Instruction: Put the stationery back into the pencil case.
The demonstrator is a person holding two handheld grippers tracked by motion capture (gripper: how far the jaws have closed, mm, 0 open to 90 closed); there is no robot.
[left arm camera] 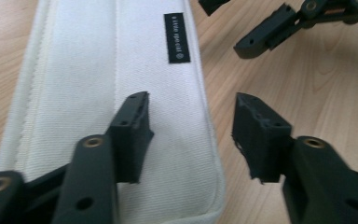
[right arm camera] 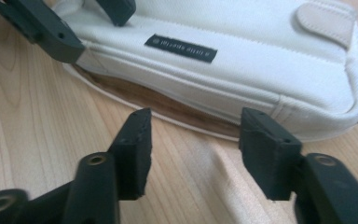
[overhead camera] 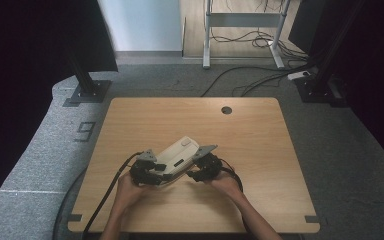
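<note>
Wooden table (overhead camera: 260, 150) lying bare around me | white pouch (overhead camera: 177, 155) lying flat near centre, long axis pointing to 1 o'clock | my left gripper (left arm camera: 191, 133) standing half open, straddling the pouch's edge, gripping nothing | my right gripper (right arm camera: 196, 149) gaping half open at 5 o'clock of the pouch, empty | advising: be lining both up squarely before closing on the seam.

A "9" (overhead camera: 84, 131) marks the grey floor; the pouch's black label (left arm camera: 176, 38) is illegible.
</note>
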